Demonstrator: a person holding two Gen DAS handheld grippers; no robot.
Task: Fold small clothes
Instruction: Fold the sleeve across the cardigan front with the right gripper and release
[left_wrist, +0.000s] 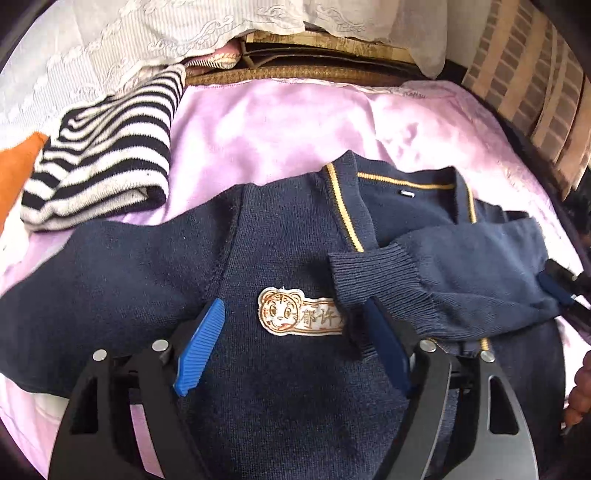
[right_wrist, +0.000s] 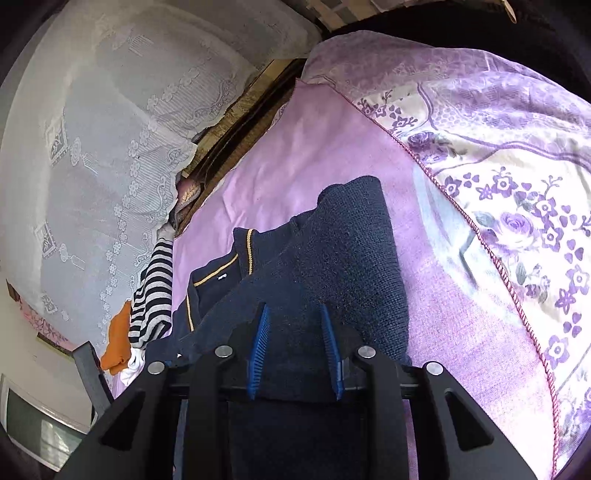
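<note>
A navy knit cardigan (left_wrist: 280, 229) with yellow piping lies front-up on the pink sheet (left_wrist: 277, 125). Its right sleeve (left_wrist: 461, 266) is folded across the chest, and the ribbed cuff (left_wrist: 369, 273) rests beside a tiger name badge (left_wrist: 295, 314). My left gripper (left_wrist: 293, 306) hovers open over the chest, the badge between its blue fingers, which grip nothing. My right gripper (right_wrist: 294, 310) is at the sleeve's shoulder-end fold (right_wrist: 351, 240). Thick navy knit fills the gap between its pads. One blue pad of the right gripper (left_wrist: 565, 288) shows at the right edge of the left wrist view.
A folded black-and-white striped garment (left_wrist: 107, 155) and an orange one (left_wrist: 18, 166) lie at the left. White lace cloth (left_wrist: 110, 44) covers the back. A purple floral quilt (right_wrist: 498, 184) lies to the right of the cardigan. A person's hand (left_wrist: 581, 387) shows at the right edge.
</note>
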